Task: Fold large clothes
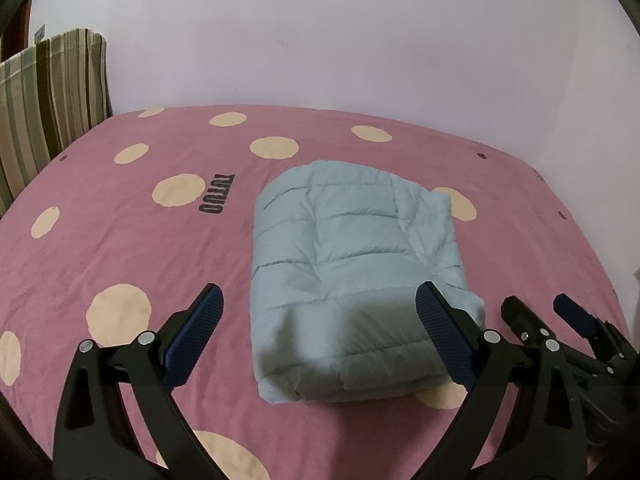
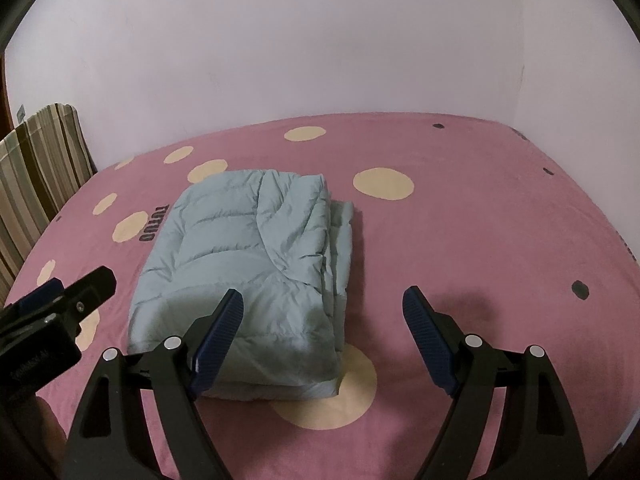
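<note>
A pale blue quilted jacket point(image 1: 340, 264) lies folded into a thick rectangle on the pink bed cover point(image 1: 120, 240); the right wrist view shows the same jacket point(image 2: 248, 252) left of centre. My left gripper point(image 1: 320, 300) hovers open above the jacket's near end, nothing between its fingers. My right gripper point(image 2: 324, 304) is open too, over the jacket's near right corner, empty. Each gripper shows at the edge of the other's view: the right one point(image 1: 560, 316) and the left one point(image 2: 64, 292).
The pink cover point(image 2: 500, 220) has cream dots and dark lettering point(image 1: 216, 194). A striped cushion point(image 1: 48, 104) leans at the bed's left end. White walls point(image 1: 320, 32) close the far side and the right corner.
</note>
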The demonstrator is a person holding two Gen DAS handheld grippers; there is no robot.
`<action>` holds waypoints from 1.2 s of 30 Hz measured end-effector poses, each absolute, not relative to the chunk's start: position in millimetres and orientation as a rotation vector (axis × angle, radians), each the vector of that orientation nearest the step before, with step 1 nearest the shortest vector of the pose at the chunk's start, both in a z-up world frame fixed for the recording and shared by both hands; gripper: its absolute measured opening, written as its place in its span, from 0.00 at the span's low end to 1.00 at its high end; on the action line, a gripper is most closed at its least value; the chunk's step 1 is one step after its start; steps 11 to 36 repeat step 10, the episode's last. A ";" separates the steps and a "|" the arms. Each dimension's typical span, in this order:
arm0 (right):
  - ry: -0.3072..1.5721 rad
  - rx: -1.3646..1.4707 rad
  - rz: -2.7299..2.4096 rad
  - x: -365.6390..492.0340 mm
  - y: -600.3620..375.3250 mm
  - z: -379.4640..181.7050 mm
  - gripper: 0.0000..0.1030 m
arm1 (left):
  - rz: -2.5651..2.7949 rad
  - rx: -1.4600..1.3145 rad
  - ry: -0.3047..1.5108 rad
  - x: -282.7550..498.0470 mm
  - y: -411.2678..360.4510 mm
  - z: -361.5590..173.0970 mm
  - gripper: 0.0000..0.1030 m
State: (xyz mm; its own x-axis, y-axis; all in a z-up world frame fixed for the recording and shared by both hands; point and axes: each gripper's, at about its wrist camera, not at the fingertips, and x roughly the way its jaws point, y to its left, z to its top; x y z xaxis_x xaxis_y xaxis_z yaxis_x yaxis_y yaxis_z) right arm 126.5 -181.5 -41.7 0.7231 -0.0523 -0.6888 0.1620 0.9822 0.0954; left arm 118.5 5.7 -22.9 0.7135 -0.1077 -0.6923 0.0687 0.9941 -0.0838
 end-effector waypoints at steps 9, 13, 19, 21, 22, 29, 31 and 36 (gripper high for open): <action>0.751 0.178 -0.171 132.0 -212.8 -50.3 0.78 | -0.055 -0.109 0.800 143.4 32.5 -32.9 0.94; 0.756 0.182 -0.187 134.0 -220.4 -53.4 0.78 | -0.032 -0.119 0.794 148.7 41.4 -34.3 0.94; 0.756 0.182 -0.187 134.0 -220.4 -53.4 0.78 | -0.032 -0.119 0.794 148.7 41.4 -34.3 0.94; 0.756 0.182 -0.187 134.0 -220.4 -53.4 0.78 | -0.032 -0.119 0.794 148.7 41.4 -34.3 0.94; 0.756 0.182 -0.187 134.0 -220.4 -53.4 0.78 | -0.032 -0.119 0.794 148.7 41.4 -34.3 0.94; 0.756 0.182 -0.187 134.0 -220.4 -53.4 0.78 | -0.032 -0.119 0.794 148.7 41.4 -34.3 0.94; 0.756 0.182 -0.187 134.0 -220.4 -53.4 0.78 | -0.032 -0.119 0.794 148.7 41.4 -34.3 0.94; 0.756 0.182 -0.187 134.0 -220.4 -53.4 0.78 | -0.032 -0.119 0.794 148.7 41.4 -34.3 0.94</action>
